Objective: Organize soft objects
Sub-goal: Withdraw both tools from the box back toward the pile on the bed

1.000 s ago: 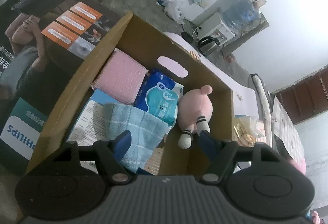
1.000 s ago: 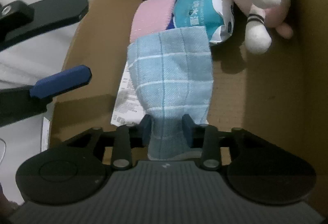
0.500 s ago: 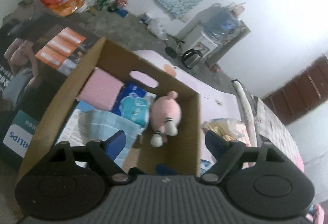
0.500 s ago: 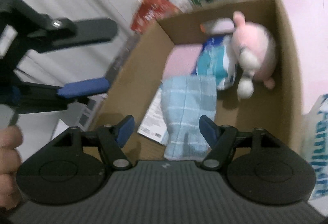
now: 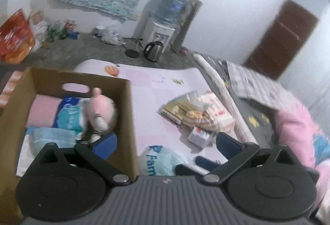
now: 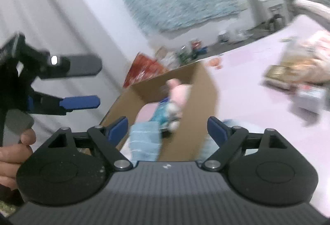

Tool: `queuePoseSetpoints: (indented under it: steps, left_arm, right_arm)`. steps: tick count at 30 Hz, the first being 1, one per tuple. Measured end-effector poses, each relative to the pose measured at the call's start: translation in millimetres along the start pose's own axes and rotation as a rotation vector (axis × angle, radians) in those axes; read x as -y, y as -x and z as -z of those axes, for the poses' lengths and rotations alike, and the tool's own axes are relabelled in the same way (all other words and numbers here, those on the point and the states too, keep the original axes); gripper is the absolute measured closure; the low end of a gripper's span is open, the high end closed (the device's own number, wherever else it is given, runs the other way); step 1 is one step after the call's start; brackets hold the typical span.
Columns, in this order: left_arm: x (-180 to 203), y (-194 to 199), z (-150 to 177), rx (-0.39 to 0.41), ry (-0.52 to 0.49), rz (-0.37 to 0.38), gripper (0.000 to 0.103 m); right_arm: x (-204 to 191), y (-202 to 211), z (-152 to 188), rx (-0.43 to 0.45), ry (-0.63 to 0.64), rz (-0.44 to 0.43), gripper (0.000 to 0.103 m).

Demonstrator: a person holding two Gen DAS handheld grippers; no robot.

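Both grippers wide apart and empty, the soft things lying in the cardboard box.

The left gripper (image 5: 166,142) has just been opening its jaws, which stand far apart with nothing between them; the right gripper (image 6: 168,127) has likewise just been opening and holds nothing. Just beyond the left jaws sits the cardboard box (image 5: 127,113) on the pink surface (image 5: 165,89), and in it lie the blue checked cloth (image 5: 53,138) nearest, then the pink plush toy (image 5: 101,109), the blue wipes packet (image 5: 68,115) and a pink folded cloth (image 5: 43,109) at the far left corner (all blurred). Right of the box, on the surface, are a white plastic bag with blue lettering (image 5: 158,161) and a heap of snack packets (image 5: 198,111). Far off stand a kettle (image 5: 153,50) and a water dispenser (image 5: 165,27) by the wall.
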State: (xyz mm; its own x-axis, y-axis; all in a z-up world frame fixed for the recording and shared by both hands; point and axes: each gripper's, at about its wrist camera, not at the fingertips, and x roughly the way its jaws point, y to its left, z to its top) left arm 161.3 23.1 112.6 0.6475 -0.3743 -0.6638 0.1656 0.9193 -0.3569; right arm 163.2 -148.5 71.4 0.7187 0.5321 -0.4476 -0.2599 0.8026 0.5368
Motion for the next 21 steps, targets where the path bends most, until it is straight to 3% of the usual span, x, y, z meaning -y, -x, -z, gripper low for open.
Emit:
queuePoseSetpoints:
  steps: [5,10,21]
  left_arm:
    - [42,-29,20,-0.004,-0.123,0.062,0.000]
    - [80,-51,42,-0.013,-0.215,0.113,0.000]
    - [107,-73,76,-0.008,-0.247,0.011,0.000]
  right_arm:
    - [63,43,11,0.073,-0.133,0.115,0.014]
    - [104,59,33,0.106,-0.194,0.180,0.013]
    - [156,79,47,0.116,-0.227,0.182,0.013]
